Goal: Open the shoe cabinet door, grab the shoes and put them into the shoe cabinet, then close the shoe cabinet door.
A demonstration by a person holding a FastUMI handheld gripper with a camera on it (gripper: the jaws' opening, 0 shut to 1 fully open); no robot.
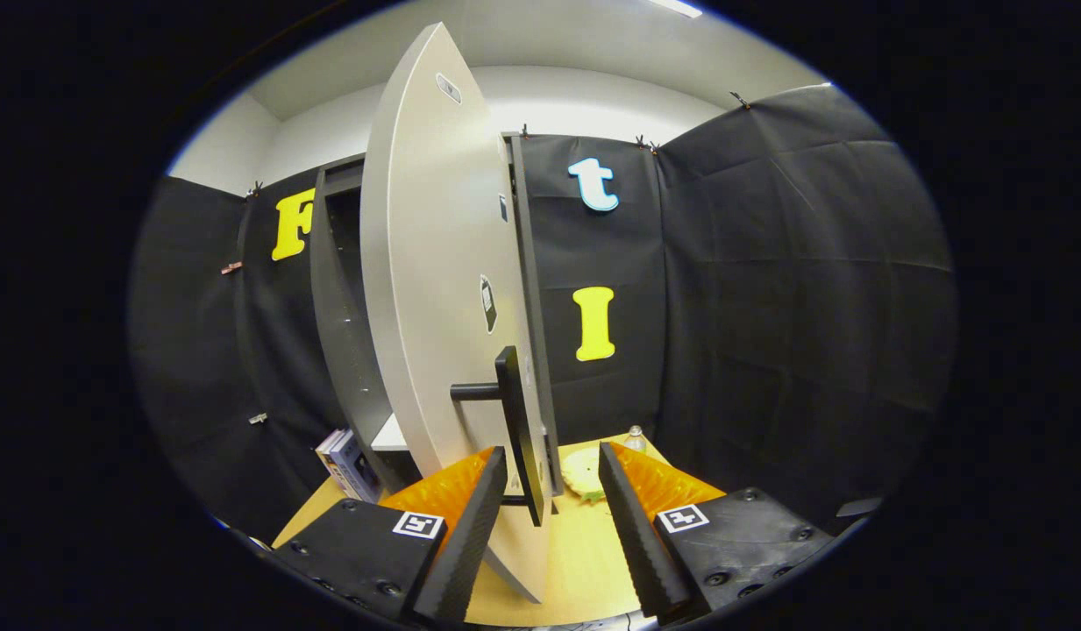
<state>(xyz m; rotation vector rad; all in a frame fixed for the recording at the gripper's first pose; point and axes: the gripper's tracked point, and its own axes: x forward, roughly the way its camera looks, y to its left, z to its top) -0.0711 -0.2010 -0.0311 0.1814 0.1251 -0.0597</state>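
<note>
The shoe cabinet (pixel 334 289) is a tall dark box standing on the wooden table (pixel 584 552). Its grey door (pixel 435 289) is swung partly open, with its edge turned toward me. A black bar handle (pixel 515 421) stands off the door on two short stems. My gripper (pixel 551 452) is open, and the lower part of the handle sits between its fingers, closer to the left finger (pixel 470 526). The right finger (pixel 632 526) is well clear of the handle. Inside the cabinet a pale shelf (pixel 389 436) shows behind the door.
A few books (pixel 347 464) lean by the cabinet's left foot. Beyond the fingers lie a pale yellow toothed disc (pixel 584 473) and a small clear bottle (pixel 634 436) near the table's far edge. Black cloth walls close the booth on the back and the right.
</note>
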